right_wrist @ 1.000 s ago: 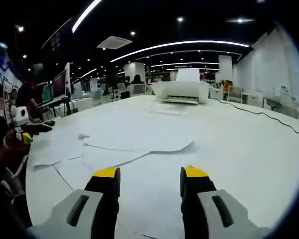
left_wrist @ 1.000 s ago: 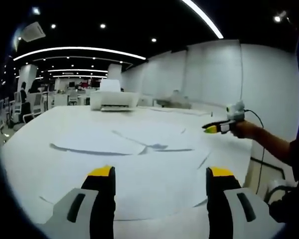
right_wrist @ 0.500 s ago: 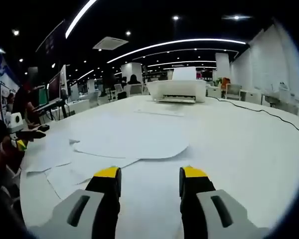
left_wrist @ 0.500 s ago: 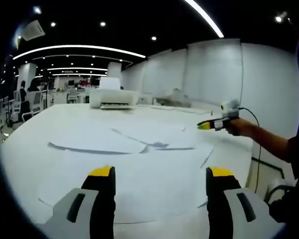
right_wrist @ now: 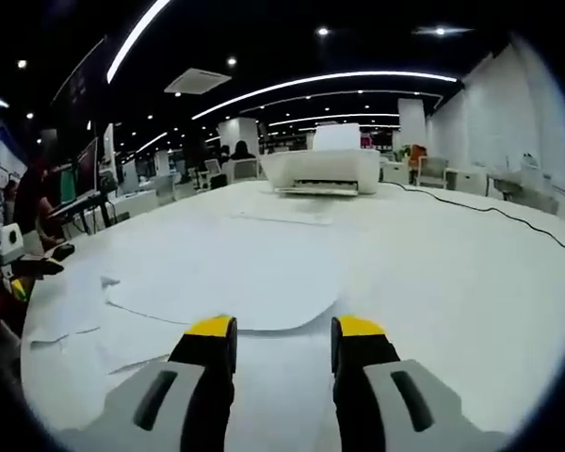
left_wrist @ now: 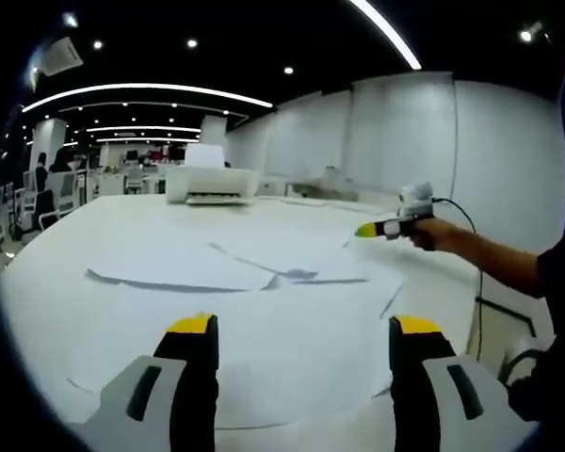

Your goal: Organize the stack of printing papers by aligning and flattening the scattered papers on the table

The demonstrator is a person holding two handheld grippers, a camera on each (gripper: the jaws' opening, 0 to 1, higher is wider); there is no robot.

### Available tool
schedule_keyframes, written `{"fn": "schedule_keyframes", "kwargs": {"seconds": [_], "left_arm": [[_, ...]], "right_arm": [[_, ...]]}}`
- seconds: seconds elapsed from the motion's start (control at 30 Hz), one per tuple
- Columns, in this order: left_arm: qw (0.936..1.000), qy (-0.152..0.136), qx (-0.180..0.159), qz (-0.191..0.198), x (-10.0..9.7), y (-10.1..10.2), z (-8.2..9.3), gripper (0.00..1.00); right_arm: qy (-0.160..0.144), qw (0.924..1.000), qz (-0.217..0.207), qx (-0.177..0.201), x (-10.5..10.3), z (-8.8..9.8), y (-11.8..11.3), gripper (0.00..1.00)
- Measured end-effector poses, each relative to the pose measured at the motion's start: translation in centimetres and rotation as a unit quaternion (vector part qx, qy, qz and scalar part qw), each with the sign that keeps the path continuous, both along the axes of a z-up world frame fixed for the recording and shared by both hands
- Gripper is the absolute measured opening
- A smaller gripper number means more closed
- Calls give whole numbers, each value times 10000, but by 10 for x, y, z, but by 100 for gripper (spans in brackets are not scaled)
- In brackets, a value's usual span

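Since the earlier frame our right tongs (left_wrist: 365,230) have advanced over the papers (left_wrist: 264,311), mid-frame. Both tongs stand apart, empty; left tongs (left_wrist: 301,330) lower centre. Papers lie scattered on the table (right_wrist: 471,282): light, limp, slippery; we judge edges best.

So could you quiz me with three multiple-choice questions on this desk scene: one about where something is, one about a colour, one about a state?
1. Where is the printer?
A. at the table's far end
B. on the floor
C. beside the near edge

2. What colour are the tips of the left tool?
A. red
B. yellow
C. blue

3. How do the papers lie on the table?
A. in one squared stack
B. rolled in a tube
C. scattered and overlapping

Answers: 1 A, it sits beyond the sheets on the table; 2 B, both tips are yellow; 3 C, sheet edges cross at odd angles.
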State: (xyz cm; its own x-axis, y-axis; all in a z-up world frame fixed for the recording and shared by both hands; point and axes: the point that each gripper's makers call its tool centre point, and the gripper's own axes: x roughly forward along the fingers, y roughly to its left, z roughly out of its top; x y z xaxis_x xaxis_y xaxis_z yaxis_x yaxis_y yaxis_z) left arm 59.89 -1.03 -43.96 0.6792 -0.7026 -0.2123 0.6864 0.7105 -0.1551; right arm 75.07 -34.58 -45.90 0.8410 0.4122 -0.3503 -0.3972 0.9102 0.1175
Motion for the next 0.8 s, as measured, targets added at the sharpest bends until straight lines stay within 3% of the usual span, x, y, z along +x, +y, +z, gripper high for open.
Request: {"fn": "schedule_keyframes", "kwargs": {"seconds": [0.8], "left_arm": [[10000,-18,-37,85,6,10,3,76]], "right_arm": [[201,9996,-221,19,33,-16,-5,36]]}}
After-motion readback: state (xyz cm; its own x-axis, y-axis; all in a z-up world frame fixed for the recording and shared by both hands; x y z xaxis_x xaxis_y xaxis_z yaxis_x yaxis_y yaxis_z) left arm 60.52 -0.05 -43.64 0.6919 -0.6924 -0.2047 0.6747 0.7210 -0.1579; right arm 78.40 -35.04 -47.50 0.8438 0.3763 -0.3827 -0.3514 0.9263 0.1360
